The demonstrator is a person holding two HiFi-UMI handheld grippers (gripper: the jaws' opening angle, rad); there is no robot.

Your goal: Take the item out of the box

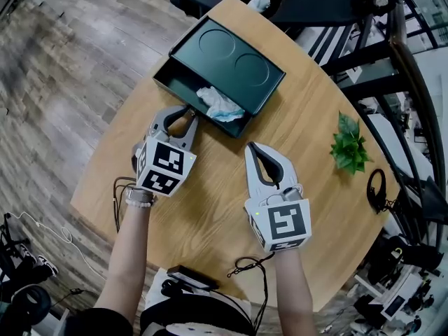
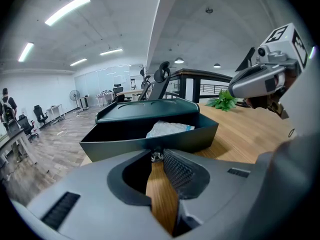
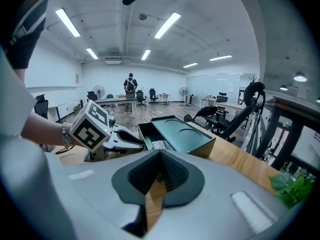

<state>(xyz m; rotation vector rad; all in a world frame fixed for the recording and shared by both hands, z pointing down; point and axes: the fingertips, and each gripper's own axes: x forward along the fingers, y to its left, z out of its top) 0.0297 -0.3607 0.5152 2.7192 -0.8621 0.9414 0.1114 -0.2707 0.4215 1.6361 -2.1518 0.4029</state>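
Now the left claw (image 1: 190, 111) and right claw (image 1: 253, 147) are shut, empty. A white bag (image 1: 218, 103) lies in the box (image 1: 225, 67)

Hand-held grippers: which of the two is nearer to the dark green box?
The left hand-held gripper: its tips almost reach the open side of the box, while the right hand-held gripper is farther back, clearly apart from it.

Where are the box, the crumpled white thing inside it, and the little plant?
box (image 1: 234, 56), head view, on its flat lid.
crumpled white item (image 1: 220, 104), head view, its middle.
plant (image 1: 348, 145), head view, its central leaves.
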